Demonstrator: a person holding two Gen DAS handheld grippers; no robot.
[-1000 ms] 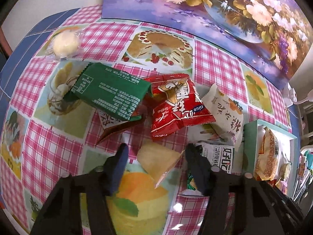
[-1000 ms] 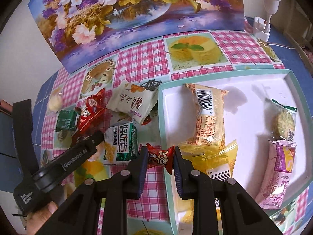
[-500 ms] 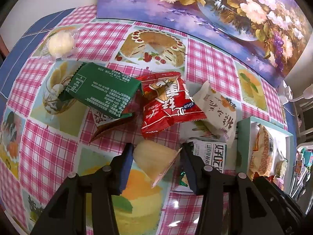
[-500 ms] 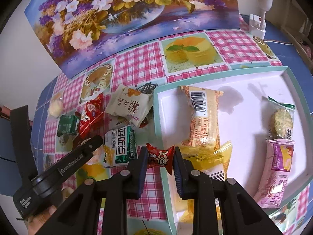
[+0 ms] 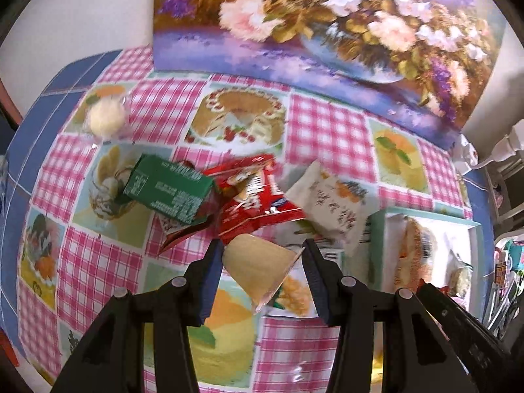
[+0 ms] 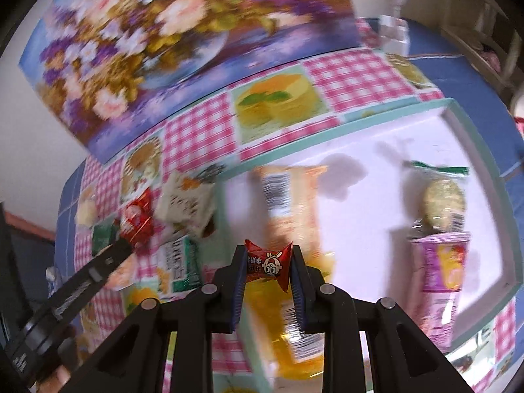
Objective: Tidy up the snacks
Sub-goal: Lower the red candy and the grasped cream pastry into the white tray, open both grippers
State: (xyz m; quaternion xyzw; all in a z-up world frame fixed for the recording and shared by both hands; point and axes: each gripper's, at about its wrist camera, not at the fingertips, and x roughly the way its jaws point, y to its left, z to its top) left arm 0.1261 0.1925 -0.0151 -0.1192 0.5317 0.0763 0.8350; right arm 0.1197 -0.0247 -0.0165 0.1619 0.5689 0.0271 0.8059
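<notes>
My left gripper [image 5: 262, 255] is shut on a pale yellow clear-wrapped snack [image 5: 257, 265], held above the checked tablecloth. Behind it lie a green packet [image 5: 167, 193], a red packet [image 5: 258, 199] and a white packet [image 5: 330, 209] in a loose pile. My right gripper [image 6: 268, 262] is shut on a small red candy [image 6: 267, 260], over the left part of the teal-rimmed white tray [image 6: 504, 196]. The tray holds a long orange packet [image 6: 288, 209], a yellow packet [image 6: 294, 324], a round cracker packet [image 6: 442, 199] and a pink packet [image 6: 442, 281].
A flower painting [image 5: 327, 26] leans at the table's back. A round white sweet in clear wrap [image 5: 104, 119] lies far left. A white plug and cable [image 5: 501, 150] sit at the right edge. A green-and-white packet [image 6: 178, 267] lies beside the tray; the left gripper's arm [image 6: 75, 288] crosses there.
My left gripper closed on the yellow snack and lifted it off the cloth. My right gripper carried the red candy rightward from the tray's left rim to over the tray.
</notes>
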